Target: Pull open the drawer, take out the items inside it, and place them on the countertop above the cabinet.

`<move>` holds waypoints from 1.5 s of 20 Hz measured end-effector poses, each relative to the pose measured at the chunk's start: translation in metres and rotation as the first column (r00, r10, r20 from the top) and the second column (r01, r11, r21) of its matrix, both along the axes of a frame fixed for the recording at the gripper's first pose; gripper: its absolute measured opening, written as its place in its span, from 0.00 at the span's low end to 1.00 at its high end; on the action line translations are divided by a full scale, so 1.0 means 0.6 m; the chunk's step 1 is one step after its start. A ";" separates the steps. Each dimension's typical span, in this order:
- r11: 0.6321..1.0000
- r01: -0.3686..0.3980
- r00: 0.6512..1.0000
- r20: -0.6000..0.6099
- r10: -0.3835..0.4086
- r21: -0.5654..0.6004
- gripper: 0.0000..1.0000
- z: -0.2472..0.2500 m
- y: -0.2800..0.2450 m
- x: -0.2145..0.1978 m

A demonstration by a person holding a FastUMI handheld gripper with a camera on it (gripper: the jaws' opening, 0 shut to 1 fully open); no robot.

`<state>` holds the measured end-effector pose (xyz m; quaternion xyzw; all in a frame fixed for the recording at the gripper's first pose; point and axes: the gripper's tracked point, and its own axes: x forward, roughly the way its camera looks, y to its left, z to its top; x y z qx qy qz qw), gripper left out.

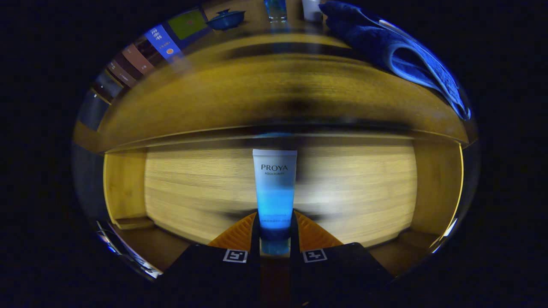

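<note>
A white-and-blue tube stands lengthwise between my gripper's two fingers, which press on its lower blue part from both sides. The tube is held over the open wooden drawer, whose pale floor shows blurred behind it. Above the drawer runs the cabinet's wooden countertop, also smeared by motion.
On the countertop a blue towel lies beyond and to the right. A blue lidded pot, a glass and a white cup stand at the back. Several books lean at the back left. The drawer's side walls flank the fingers.
</note>
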<state>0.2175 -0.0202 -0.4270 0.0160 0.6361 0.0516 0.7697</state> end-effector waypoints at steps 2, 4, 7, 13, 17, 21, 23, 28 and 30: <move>0.999 -0.029 0.999 0.028 0.028 0.021 0.32 0.036 0.011 -0.009; 0.997 -0.041 0.998 0.056 0.038 0.059 0.32 0.076 0.021 -0.030; 0.993 -0.077 0.991 0.114 0.066 0.094 0.32 0.144 0.013 -0.041; 0.990 -0.081 0.975 0.217 0.054 0.119 0.31 0.230 0.043 0.012; 0.997 -0.038 0.967 0.254 0.019 0.072 0.32 0.262 0.038 0.103; 0.999 -0.043 0.972 0.231 0.044 -0.008 0.32 0.252 0.029 0.178; 1.000 -0.015 0.975 0.223 0.018 -0.015 0.32 0.241 0.039 0.208; 0.996 -0.039 0.982 0.180 0.053 -0.081 0.32 0.207 0.049 0.246; 0.997 -0.005 0.989 0.150 0.017 -0.080 0.32 0.191 0.046 0.247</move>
